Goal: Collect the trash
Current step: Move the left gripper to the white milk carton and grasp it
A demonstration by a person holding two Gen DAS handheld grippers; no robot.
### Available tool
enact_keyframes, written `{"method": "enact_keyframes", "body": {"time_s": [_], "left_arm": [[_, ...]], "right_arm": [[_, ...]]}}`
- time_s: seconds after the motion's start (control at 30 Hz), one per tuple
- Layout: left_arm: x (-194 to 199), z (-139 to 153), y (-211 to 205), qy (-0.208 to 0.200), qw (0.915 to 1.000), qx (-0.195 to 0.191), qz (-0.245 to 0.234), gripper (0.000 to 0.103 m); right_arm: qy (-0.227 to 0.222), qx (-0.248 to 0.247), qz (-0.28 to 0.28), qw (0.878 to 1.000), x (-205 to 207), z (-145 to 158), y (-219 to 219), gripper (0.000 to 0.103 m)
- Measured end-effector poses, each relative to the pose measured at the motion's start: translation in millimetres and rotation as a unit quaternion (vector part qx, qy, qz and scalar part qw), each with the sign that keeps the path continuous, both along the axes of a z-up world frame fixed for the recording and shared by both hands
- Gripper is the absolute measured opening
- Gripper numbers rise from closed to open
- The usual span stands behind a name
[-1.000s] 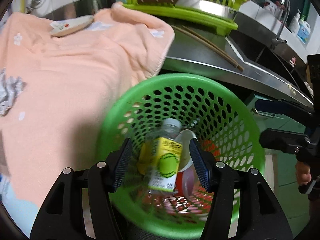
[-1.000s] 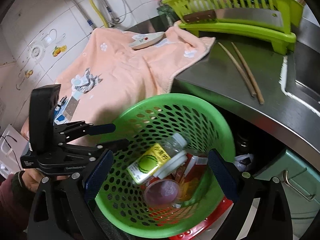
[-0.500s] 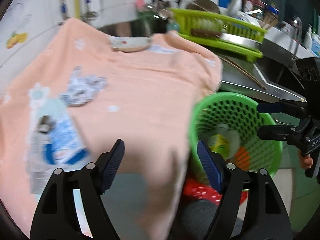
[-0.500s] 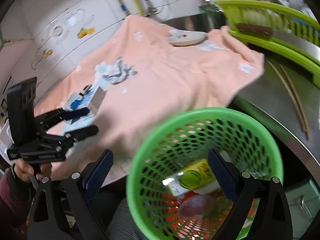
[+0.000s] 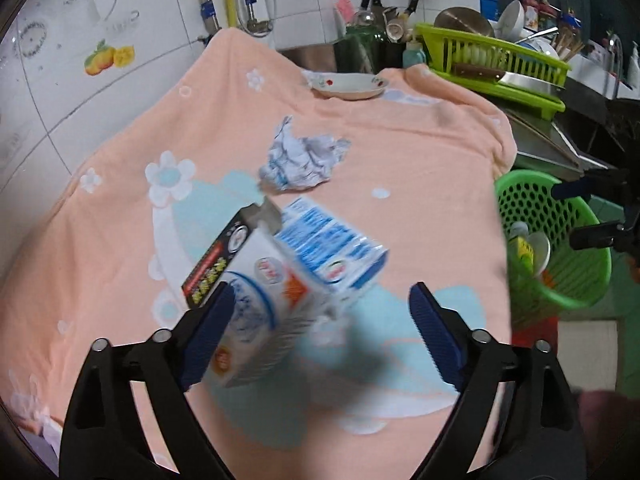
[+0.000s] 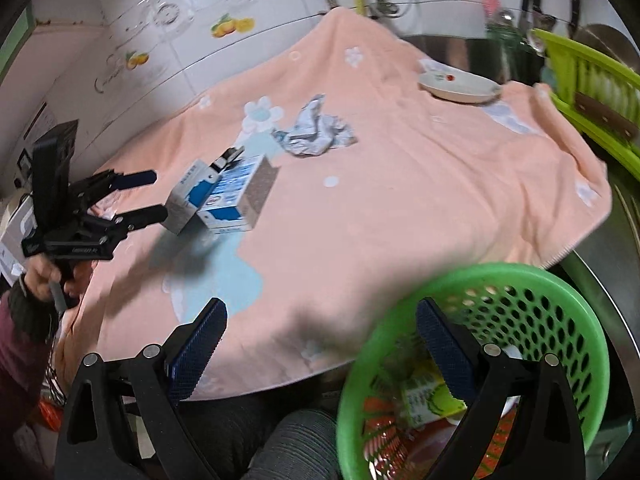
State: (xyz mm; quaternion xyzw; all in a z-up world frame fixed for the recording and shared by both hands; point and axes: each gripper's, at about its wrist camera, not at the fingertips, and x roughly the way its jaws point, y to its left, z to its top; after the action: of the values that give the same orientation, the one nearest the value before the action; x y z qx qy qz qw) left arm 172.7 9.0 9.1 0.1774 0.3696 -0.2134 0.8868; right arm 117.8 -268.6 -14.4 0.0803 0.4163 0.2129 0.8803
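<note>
Left gripper (image 5: 320, 316) open, carton (image 5: 288, 276) at its 11 o'clock on cloth-covered tabletop (image 5: 420, 152). Straddle carton's narrow sides squarely before closing. Right gripper (image 6: 320, 344) open, empty; basket (image 6: 472, 360) at its 4 o'clock.

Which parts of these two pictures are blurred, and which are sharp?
Left wrist view: the carton near the left tool is smeared; the plate is sharp. Right wrist view: the basket and towel edge are blurred.
</note>
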Motion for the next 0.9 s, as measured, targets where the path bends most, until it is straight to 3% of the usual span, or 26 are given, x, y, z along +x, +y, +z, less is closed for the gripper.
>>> {"method": "enact_keyframes", "body": {"time_s": [0.5, 0.9], "left_arm": [[45, -32, 35, 0.045, 0.9963, 0.023, -0.069, 0.095], [62, -47, 32, 0.064, 0.9909, -0.002, -0.118, 0.094]], "right_arm": [[0.019, -0.021, 0.032, 0.999, 30, -8, 44, 0.092], [0.032, -0.035, 0.042, 0.998, 43, -14, 61, 0.092]]}}
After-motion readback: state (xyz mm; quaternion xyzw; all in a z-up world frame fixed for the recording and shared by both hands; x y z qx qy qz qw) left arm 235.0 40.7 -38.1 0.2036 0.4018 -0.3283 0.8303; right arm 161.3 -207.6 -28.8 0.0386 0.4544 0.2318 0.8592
